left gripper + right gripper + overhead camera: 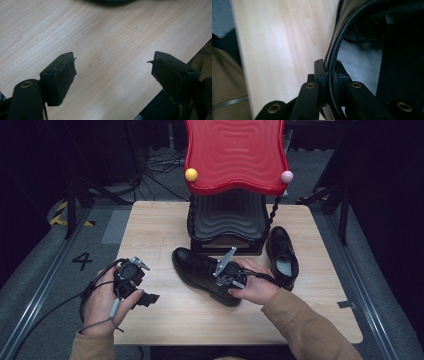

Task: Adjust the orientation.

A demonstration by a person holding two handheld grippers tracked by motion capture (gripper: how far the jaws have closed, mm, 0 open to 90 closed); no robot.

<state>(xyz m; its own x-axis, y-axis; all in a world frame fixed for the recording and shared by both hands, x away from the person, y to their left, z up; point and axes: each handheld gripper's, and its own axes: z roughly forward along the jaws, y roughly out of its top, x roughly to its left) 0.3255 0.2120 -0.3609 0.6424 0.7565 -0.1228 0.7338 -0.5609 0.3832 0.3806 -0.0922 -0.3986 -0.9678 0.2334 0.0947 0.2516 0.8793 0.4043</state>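
**Right gripper clamps the collar of a black dress shoe**

On the light wooden table (pixel 165 227) a black leather dress shoe (pixel 197 270) lies near the middle, its toe pointing toward the far left. The right gripper (pixel 231 276) sits at the shoe's heel end, held by the person's right hand (pixel 257 286). In the right gripper view the jaws stand narrow, pinched on the shoe's collar edge (pixel 332 67) — one jaw outside the leather, the other inside the opening, where the pale insole (pixel 359 63) shows.

The left gripper (pixel 147 298) rests low over the table's near-left part, well apart from the shoe, gripped by the left hand (pixel 102 305). In the left gripper view its jaws are spread wide with only bare wood grain (pixel 110 47) between them — nothing held.

A second black shoe (pixel 282 254) lies to the right of the first, near it, its opening up and toe toward the far edge. Behind both shoes stands a black rack (pixel 227 220) with a wavy red top shelf (pixel 235 152), a yellow ball (pixel 191 174) and a pink ball (pixel 286 176) at its front corners.
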